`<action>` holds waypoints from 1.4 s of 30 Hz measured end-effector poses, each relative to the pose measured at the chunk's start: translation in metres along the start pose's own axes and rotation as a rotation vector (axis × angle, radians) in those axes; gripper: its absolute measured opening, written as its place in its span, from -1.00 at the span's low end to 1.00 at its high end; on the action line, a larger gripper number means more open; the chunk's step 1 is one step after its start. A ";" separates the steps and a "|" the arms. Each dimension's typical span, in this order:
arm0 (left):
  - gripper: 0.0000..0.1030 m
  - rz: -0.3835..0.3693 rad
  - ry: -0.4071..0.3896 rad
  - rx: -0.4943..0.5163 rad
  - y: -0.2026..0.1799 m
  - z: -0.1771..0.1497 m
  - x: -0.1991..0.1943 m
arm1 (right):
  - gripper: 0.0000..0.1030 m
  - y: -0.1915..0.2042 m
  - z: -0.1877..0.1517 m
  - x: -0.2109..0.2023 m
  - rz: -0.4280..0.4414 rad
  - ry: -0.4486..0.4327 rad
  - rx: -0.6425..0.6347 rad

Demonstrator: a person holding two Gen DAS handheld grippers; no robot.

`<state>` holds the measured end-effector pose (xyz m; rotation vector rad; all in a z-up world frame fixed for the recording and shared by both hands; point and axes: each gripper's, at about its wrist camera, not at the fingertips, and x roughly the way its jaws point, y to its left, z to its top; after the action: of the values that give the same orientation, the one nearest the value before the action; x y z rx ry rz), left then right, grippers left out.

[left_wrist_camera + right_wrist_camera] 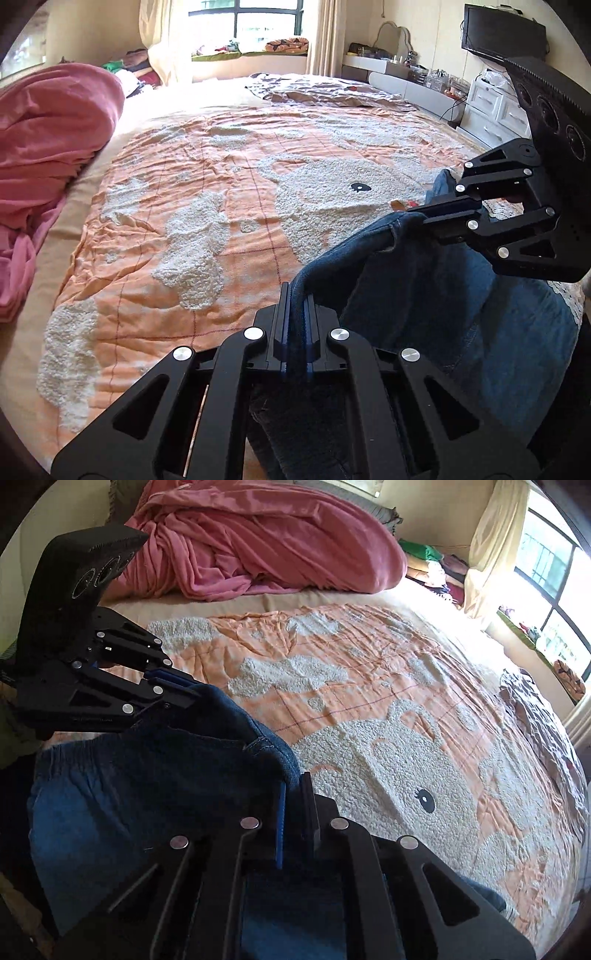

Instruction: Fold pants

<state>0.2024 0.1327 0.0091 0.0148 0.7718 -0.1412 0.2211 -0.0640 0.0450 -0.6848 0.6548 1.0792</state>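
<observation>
Left gripper point(295, 317) clamps one denim edge of the pants point(461, 314); right gripper point(295, 805) is closed on another edge beside it. Pants hang between them over the bed's near edge. Quilt point(221, 184) lies open ahead; pink blanket point(48, 147) bunched at left side.

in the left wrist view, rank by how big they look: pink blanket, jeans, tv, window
1. jeans, though nearness to the camera inflates them
2. pink blanket
3. window and tv look alike, not ranked
</observation>
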 end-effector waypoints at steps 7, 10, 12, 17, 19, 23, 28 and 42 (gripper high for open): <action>-0.98 0.012 -0.094 0.057 -0.030 -0.017 -0.049 | -0.87 0.040 -0.026 -0.051 -0.028 -0.091 0.087; -0.97 -0.001 -0.121 0.062 -0.046 -0.034 -0.069 | -0.87 0.067 -0.046 -0.067 -0.033 -0.097 0.108; -0.94 0.000 -0.124 0.061 -0.054 -0.050 -0.079 | -0.87 0.086 -0.059 -0.075 -0.014 -0.101 0.138; -0.94 -0.011 -0.099 0.033 -0.067 -0.084 -0.100 | -0.87 0.126 -0.086 -0.086 0.053 -0.121 0.206; -0.95 -0.015 -0.077 0.017 -0.069 -0.097 -0.104 | -0.87 0.138 -0.095 -0.085 0.064 -0.123 0.244; -0.95 -0.008 -0.033 0.012 -0.074 -0.118 -0.108 | -0.87 0.153 -0.111 -0.083 0.092 -0.136 0.310; -0.95 0.009 -0.017 0.036 -0.082 -0.131 -0.119 | -0.86 0.171 -0.122 -0.092 0.087 -0.161 0.323; -0.92 0.024 0.044 -0.039 -0.077 -0.155 -0.127 | -0.78 0.194 -0.126 -0.066 0.114 -0.112 0.294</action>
<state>-0.0056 0.0823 -0.0109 -0.0101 0.8176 -0.1033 0.0002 -0.1363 -0.0175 -0.3338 0.7440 1.0904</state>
